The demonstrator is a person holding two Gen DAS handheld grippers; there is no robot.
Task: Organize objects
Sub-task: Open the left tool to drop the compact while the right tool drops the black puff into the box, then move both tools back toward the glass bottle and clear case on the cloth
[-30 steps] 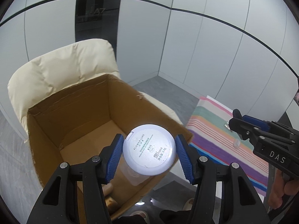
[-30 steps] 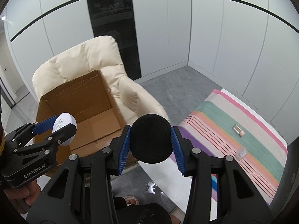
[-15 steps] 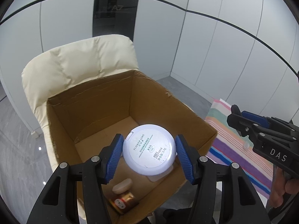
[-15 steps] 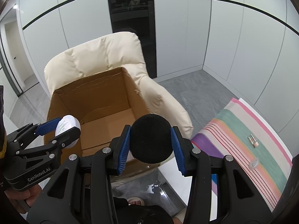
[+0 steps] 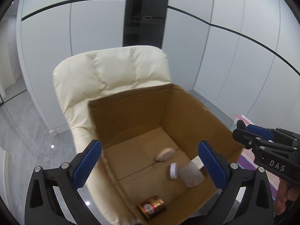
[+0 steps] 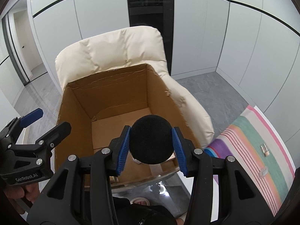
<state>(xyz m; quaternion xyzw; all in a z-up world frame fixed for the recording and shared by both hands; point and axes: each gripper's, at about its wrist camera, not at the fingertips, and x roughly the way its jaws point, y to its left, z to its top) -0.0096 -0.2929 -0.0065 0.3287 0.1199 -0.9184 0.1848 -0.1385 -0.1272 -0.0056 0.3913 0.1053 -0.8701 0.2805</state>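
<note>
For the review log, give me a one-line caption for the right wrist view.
Right gripper holds a black foam ball over the open cardboard box on a cream chair.

Cream padded armchair (image 5: 112, 75), pale panelled walls (image 5: 215, 60), grey glossy floor (image 5: 20, 129)

- One cardboard box (image 5: 168, 116) was seen, set on one cream chair (image 5: 112, 75).
- Four things were counted inside it: one gold can (image 5: 152, 207), one pale oval piece (image 5: 166, 154), one white lid (image 5: 173, 170), one frosted jar (image 5: 191, 174).
- Two grippers were seen: the left gripper (image 5: 150, 166) and the right gripper (image 6: 151, 149).
- One black ball (image 6: 151, 141) was counted.
- One striped cloth (image 6: 258, 150) was seen, with two small items on it.
</note>
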